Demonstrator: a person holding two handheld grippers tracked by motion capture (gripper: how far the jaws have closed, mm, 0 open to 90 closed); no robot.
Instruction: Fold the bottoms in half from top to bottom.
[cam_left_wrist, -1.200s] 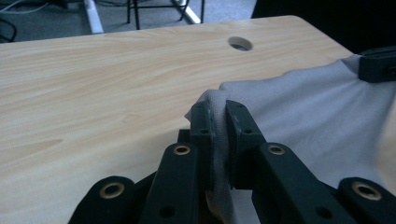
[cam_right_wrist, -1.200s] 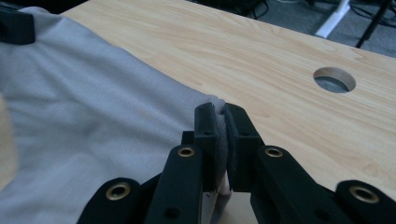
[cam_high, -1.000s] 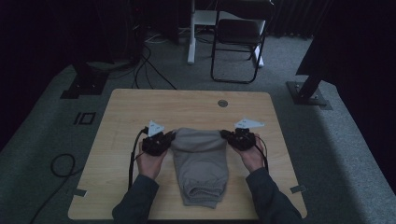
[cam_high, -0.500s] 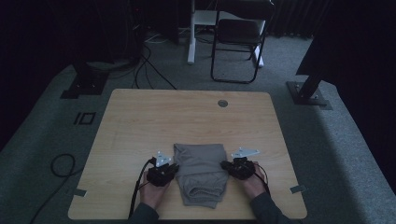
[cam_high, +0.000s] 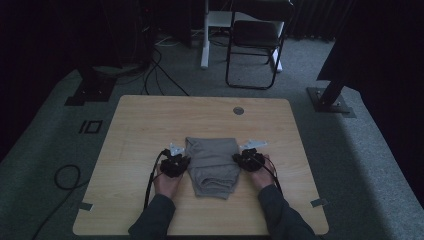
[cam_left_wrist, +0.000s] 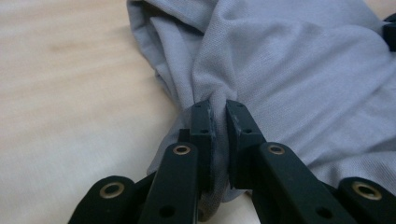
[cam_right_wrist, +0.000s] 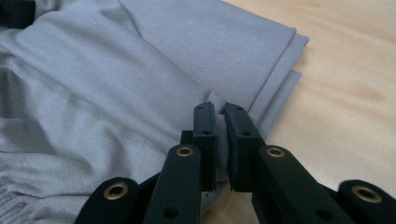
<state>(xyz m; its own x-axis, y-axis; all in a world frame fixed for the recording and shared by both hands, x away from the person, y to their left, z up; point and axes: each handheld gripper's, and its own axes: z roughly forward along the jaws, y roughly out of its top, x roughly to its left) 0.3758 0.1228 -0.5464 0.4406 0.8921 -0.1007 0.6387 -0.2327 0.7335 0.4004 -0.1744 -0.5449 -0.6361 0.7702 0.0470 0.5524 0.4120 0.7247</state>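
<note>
Both tools pulling garment's far edge back toward person vs 1 s ago; far half now lying doubled over near half, so fold nearly done. Left tool (cam_high: 176, 162) pinching grey garment (cam_high: 214, 164) at left edge, right tool (cam_high: 246, 159) clamping right edge. Garment lying mid-worktop (cam_high: 150, 125), long axis running near-to-far, folded edge pointing away from person.

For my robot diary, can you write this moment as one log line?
left tongs: shut on grey garment | right tongs: shut on grey garment | garment: folded on table
</note>
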